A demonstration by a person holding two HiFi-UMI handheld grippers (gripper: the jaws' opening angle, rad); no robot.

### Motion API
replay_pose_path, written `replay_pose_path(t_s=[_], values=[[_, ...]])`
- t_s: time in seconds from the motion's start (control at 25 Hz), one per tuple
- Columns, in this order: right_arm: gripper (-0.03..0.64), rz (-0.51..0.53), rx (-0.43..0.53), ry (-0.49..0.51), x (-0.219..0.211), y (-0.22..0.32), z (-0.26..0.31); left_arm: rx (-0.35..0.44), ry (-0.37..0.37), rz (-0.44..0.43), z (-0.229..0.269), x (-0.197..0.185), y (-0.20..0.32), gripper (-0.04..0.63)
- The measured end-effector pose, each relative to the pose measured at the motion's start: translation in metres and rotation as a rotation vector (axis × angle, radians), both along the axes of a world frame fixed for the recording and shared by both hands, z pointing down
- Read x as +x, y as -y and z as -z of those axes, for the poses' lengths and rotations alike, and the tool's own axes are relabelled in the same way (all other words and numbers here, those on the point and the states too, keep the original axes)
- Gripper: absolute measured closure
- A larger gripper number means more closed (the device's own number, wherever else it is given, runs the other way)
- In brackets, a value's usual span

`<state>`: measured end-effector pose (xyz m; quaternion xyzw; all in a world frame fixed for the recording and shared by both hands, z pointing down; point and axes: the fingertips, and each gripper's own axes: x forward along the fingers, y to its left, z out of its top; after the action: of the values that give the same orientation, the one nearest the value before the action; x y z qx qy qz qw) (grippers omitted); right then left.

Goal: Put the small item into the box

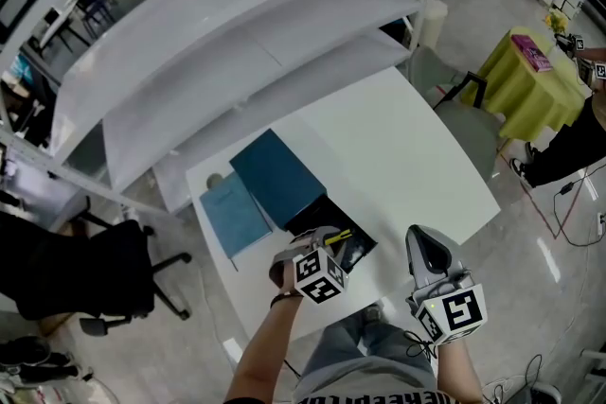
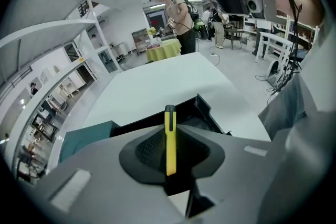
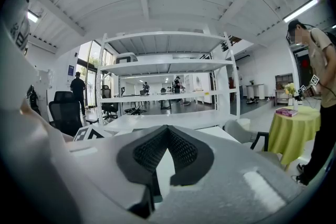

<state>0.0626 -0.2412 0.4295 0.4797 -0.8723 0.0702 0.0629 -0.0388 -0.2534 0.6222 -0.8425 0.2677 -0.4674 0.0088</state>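
A thin yellow pen-like item (image 2: 170,118) stands upright, clamped between the jaws of my left gripper (image 2: 169,136). That gripper (image 1: 322,241) hovers over the open black box (image 1: 314,217) near the white table's front edge, and the yellow item (image 1: 338,238) sticks out above the box's inside. In the left gripper view the black box (image 2: 202,113) lies just beyond the jaws. My right gripper (image 1: 418,237) hangs right of the box, off the table's front corner. Its jaws (image 3: 168,131) are shut with nothing between them.
A dark teal lid (image 1: 277,175) and a lighter blue flat piece (image 1: 234,214) lie left of the box. A white shelf rack (image 1: 237,33) stands behind the table (image 1: 407,147). A black chair (image 1: 95,274) sits left; a yellow-covered table (image 1: 535,80) far right.
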Motion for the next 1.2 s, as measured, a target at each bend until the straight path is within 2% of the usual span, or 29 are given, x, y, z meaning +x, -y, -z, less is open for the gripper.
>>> replay_pose_path(t_s=[0.52, 1.0, 1.2], values=[[0.614, -0.017, -0.010, -0.004, 0.006, 0.009, -0.005, -0.078, 0.165, -0.127, -0.034, 0.003, 0.000, 0.511], [0.614, -0.042, -0.027, -0.011, 0.013, 0.016, -0.011, -0.132, 0.247, -0.198, -0.054, 0.003, 0.001, 0.509], [0.612, -0.046, -0.031, -0.008, 0.015, 0.019, -0.012, -0.152, 0.254, -0.212, -0.056, 0.003, 0.001, 0.509]])
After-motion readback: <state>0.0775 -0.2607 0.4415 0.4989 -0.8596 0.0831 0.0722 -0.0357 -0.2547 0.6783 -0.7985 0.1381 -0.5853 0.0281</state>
